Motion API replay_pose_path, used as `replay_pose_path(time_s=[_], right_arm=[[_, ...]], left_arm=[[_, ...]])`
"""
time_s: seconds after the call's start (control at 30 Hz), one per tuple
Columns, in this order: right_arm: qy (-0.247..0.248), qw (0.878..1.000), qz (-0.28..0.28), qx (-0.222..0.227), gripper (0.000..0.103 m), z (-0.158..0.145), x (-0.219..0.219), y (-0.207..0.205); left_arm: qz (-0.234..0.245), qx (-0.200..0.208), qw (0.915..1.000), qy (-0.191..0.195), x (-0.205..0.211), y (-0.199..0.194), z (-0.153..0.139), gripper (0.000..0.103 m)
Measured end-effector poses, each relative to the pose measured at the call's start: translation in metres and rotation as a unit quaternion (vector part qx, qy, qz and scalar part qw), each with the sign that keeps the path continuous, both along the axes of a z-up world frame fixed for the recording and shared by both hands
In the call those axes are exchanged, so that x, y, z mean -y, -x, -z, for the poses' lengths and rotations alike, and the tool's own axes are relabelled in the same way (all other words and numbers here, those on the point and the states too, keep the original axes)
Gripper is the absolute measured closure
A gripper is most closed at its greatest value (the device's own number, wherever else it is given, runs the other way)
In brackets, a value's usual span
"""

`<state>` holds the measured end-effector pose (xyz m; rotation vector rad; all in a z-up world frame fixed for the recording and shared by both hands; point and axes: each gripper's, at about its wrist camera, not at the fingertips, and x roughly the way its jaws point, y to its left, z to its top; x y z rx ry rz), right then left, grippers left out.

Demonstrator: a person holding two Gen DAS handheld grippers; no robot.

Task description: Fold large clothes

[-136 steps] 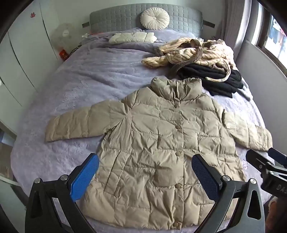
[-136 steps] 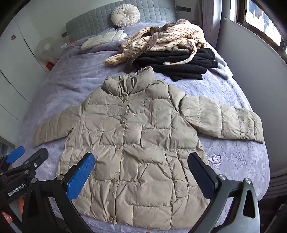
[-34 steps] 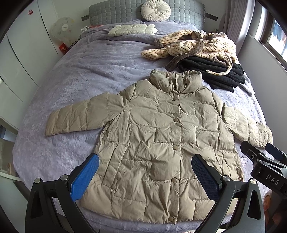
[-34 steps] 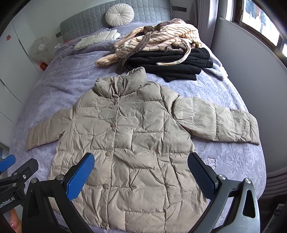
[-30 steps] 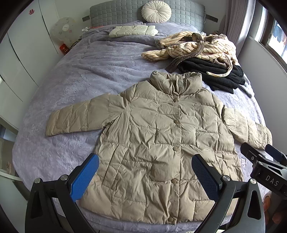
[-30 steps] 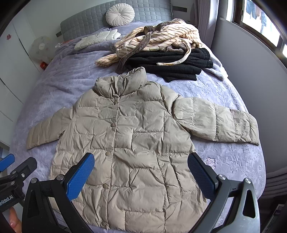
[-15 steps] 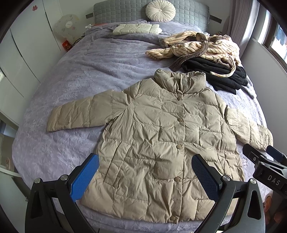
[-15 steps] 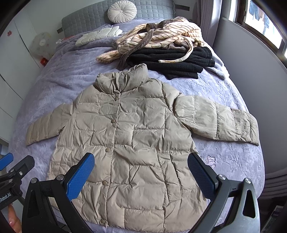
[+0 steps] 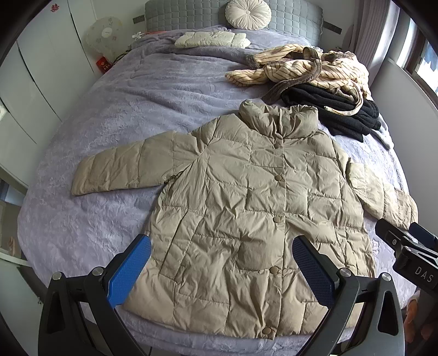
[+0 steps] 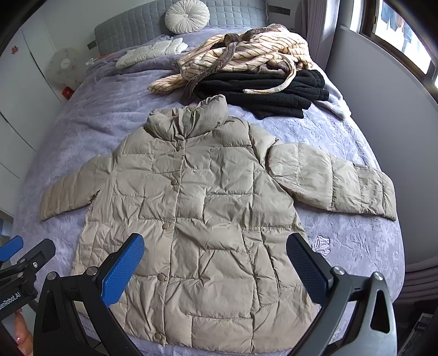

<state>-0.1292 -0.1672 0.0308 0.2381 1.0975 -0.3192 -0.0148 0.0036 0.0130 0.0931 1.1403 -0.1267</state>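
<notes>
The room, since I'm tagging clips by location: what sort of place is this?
Most likely a home bedroom: a bed with a quilted grey headboard, a round cushion, and a beige puffer jacket spread on it.

Puffer coat (image 9: 246, 208): beige quilted cloth, slight sheen, creased, matt snap buttons. Bed (image 9: 153, 104) cover under it: lilac plush, embossed, matt. Beyond the coat's collar, striped robe (image 9: 301, 68) fleecy, black garment (image 9: 336, 109) fuzzy matt. Left gripper (image 9: 221, 267): matt black frame, blue textured pads (image 9: 128, 271).
</notes>
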Motion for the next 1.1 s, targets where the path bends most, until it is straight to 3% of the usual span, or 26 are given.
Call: replay_pose_path(time_s=[0.2,0.33,0.47,0.67,0.87,0.97,1.1], right_arm=[[-0.001,1.000,-0.006,-0.005,0.000,0.005,-0.008,-0.002],[-0.030,0.999,-0.017,-0.008,0.000,0.010,-0.016,-0.008],[-0.071,0.997,-0.029,-0.013,0.000,0.020,-0.035,-0.021],[-0.099,0.993,-0.050,-0.033,0.000,0.048,-0.084,-0.052],[-0.139,0.988,-0.060,-0.020,0.000,0.088,-0.139,-0.082],[-0.154,0.983,-0.074,-0.070,0.000,0.116,-0.168,-0.098],[-0.189,0.976,-0.071,-0.088,0.000,0.144,-0.190,-0.107]], left_arm=[[-0.004,-0.005,1.0000,-0.001,-0.007,-0.002,0.008,0.000],[-0.015,-0.017,0.9997,0.001,-0.022,-0.008,0.020,0.000],[-0.029,-0.051,0.9982,0.006,-0.053,-0.022,0.048,0.000],[-0.066,-0.098,0.9924,0.036,-0.129,-0.056,0.103,0.000],[-0.136,-0.099,0.9788,0.116,-0.233,-0.113,0.168,0.000],[-0.167,-0.094,0.9712,0.142,-0.271,-0.144,0.204,0.000],[-0.211,-0.096,0.9522,0.199,-0.318,-0.189,0.256,0.000]])
